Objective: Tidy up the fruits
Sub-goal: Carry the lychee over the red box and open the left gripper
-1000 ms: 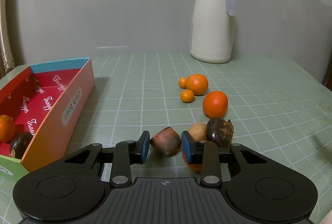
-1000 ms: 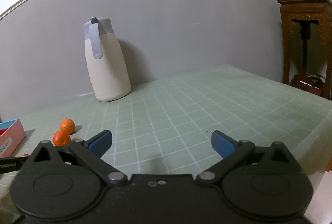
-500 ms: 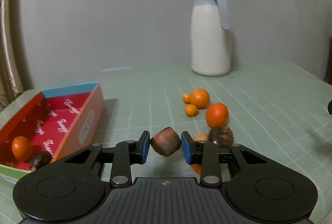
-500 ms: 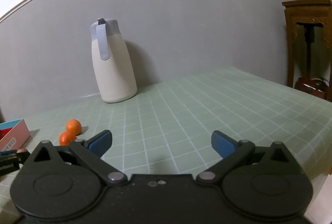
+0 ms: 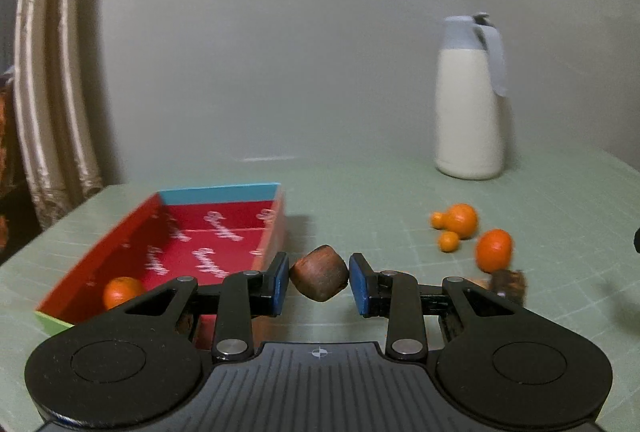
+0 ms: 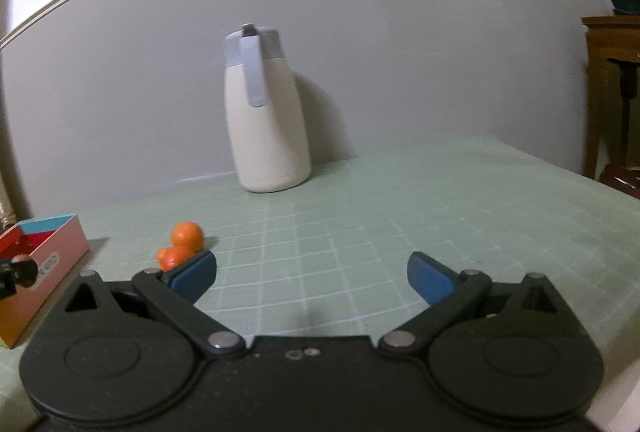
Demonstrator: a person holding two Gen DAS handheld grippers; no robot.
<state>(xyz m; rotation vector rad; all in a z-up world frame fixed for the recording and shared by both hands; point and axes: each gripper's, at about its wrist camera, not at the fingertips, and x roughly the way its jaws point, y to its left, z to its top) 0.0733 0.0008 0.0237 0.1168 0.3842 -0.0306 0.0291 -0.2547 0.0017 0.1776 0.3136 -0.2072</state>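
The left gripper (image 5: 319,279) is nearly closed, its two blue pads pinching a brown, rounded fruit (image 5: 319,278) from both sides — the fruit hangs clear of the green checked table (image 5: 360,191), just beside the near right corner of the red box (image 5: 224,228). Inside that box lie an orange fruit (image 5: 120,291) near the front and a dark one mostly hidden behind the gripper's left finger. To the right on the table sit the remaining pieces: a larger orange (image 5: 463,220) with two tiny ones touching or close beside it, another orange (image 5: 494,250) nearer the camera, and a dark brown fruit (image 5: 510,282) partly hidden behind the right finger.

The right gripper (image 6: 312,274) is spread wide and holds nothing — only bare table shows between its blue pads. A white jug (image 6: 266,119) stands at the wall.
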